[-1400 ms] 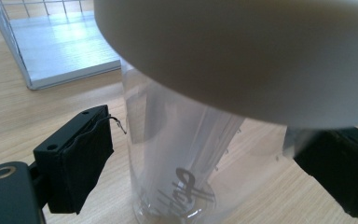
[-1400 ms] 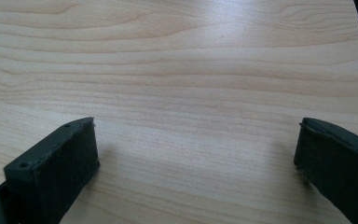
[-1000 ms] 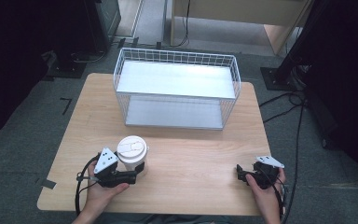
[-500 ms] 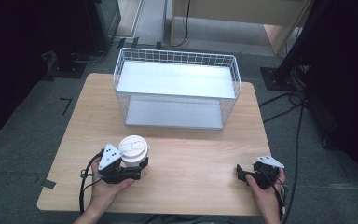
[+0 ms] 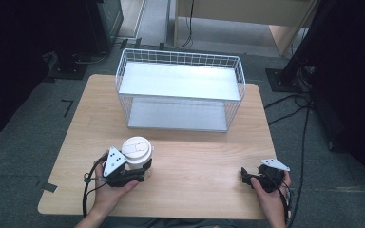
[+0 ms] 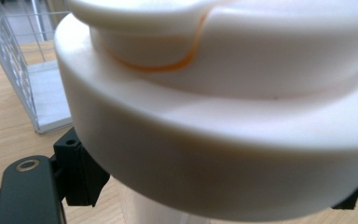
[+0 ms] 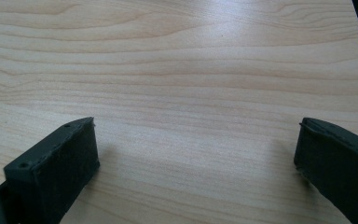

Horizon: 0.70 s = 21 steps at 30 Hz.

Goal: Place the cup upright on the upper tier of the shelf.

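At lower left of the high view, the left gripper [image 5: 140, 172] clamps a white lidded cup [image 5: 136, 151] on the wooden surface [image 5: 195, 152]. At lower right, the right gripper [image 5: 245, 176] rests wide open, holding nothing.

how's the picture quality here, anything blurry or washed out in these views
Left gripper view: the cup sits so close it is soft and bright, its lid edge smeared. Right gripper view: the table grain is sharp, with glare at the top. High view: the basket shelf glares white; the surroundings are dark.
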### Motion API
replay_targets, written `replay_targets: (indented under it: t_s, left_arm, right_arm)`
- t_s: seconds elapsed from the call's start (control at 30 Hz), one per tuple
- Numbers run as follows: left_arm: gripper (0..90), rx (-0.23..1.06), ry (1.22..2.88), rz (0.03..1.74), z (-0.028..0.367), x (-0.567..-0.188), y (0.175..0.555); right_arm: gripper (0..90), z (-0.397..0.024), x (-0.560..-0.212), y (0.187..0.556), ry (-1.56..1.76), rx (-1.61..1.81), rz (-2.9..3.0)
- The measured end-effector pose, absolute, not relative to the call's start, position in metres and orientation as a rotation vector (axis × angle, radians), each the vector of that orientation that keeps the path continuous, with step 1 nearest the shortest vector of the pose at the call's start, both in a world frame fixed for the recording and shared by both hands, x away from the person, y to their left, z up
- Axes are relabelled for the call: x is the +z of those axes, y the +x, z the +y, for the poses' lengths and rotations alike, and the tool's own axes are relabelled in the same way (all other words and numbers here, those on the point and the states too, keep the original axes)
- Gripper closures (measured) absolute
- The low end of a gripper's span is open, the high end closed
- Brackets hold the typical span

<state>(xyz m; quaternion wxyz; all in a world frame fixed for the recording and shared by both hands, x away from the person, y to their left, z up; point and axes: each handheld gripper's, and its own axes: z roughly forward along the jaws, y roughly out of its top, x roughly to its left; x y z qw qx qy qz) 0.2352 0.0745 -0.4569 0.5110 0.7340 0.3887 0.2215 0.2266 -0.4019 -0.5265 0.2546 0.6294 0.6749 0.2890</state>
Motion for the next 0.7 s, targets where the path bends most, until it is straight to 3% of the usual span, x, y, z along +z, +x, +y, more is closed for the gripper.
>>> replay_targets:
  t_s: [0.7]
  left_arm:
    - [16.0,0.586,1.709,0.93,0.075,-0.432,0.248]
  right_arm:
    - [0.0,-0.402,-0.526,0.227,1.71,0.785,1.833]
